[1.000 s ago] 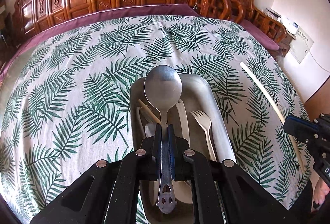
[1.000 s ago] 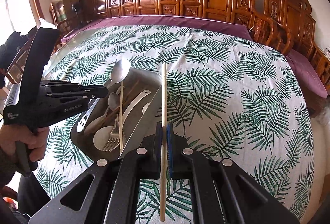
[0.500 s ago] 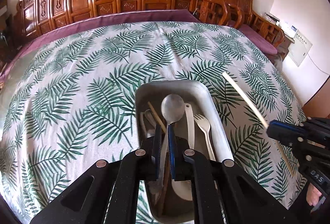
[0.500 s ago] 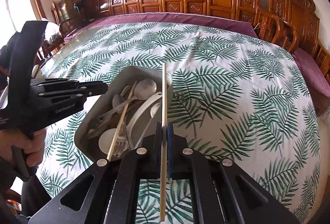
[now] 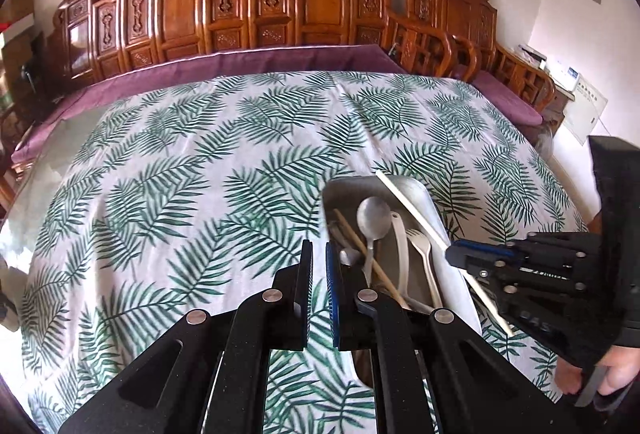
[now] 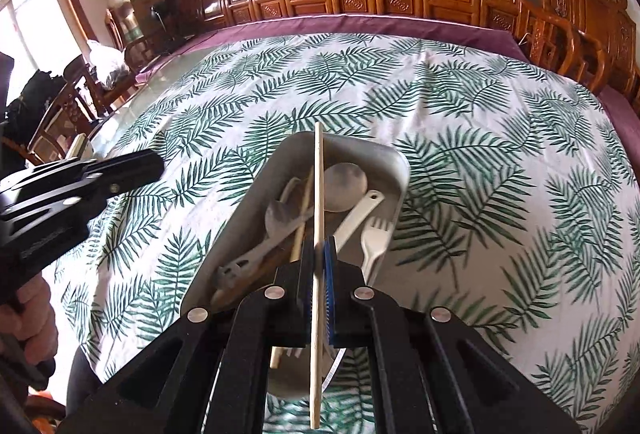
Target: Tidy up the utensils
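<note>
The pale chopstick (image 6: 318, 202) is pinched between the fingers of the right tongs (image 6: 319, 254), which are closed tight on its lower half; its long upper part reaches out over the grey metal tray (image 6: 224, 234), its tip past the tray's far rim, and a short end sticks out behind the fingers; from the left wrist view the same chopstick (image 5: 416, 214) slants across the tray's right side. In the tray (image 5: 434, 210) lie a metal spoon (image 5: 373, 216) with its bowl toward the far end, a white ladle-like spoon (image 5: 400, 246), a white fork (image 5: 420, 240), a second, darker chopstick (image 5: 360, 248) and another metal utensil (image 6: 276, 218), all crossing one another. The left tongs (image 5: 316, 262) hold nothing; their fingers stand slightly apart with a narrow gap, just left of the tray, over the leaf-printed cloth (image 5: 192, 194) that covers the bench. Carved wooden chairs (image 5: 280, 6) line the far side against the wall.
</note>
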`<state>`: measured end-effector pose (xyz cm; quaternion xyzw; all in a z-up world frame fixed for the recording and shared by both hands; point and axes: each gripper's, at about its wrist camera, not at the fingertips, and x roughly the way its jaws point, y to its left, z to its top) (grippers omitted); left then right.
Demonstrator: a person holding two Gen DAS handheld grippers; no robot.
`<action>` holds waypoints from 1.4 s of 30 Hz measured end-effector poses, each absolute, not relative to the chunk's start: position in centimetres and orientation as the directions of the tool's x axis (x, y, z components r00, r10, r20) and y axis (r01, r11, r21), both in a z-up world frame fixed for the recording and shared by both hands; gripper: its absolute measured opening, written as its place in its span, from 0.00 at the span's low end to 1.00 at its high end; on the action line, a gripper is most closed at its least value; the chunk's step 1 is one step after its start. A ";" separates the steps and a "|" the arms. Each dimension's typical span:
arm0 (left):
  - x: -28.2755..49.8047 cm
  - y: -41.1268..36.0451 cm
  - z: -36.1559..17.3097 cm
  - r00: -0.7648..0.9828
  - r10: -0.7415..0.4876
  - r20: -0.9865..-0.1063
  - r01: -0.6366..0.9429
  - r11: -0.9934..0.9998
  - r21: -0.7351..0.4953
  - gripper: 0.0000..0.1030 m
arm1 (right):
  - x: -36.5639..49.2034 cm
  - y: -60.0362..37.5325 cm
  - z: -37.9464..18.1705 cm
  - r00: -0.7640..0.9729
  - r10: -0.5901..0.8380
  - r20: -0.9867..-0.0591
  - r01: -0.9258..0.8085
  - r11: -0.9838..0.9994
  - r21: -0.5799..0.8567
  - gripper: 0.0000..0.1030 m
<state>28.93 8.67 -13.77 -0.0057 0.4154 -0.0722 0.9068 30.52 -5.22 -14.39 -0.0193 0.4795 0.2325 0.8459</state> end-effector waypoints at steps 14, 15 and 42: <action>28.4 10.3 -13.3 0.657 -0.118 -0.744 0.104 0.992 -0.066 0.05 | 32.2 -3.4 -15.7 0.417 0.377 -0.827 -0.372 0.901 0.223 0.07; 28.3 10.2 -13.2 0.657 -0.118 -0.744 0.105 0.992 -0.066 0.05 | 32.2 -3.5 -15.7 0.415 0.378 -0.827 -0.371 0.901 0.225 0.07; 20.2 5.2 -7.6 0.741 -0.097 -0.665 0.111 0.994 -0.020 0.69 | 22.2 -11.1 -6.7 0.586 0.348 -0.732 -0.358 0.921 0.152 0.66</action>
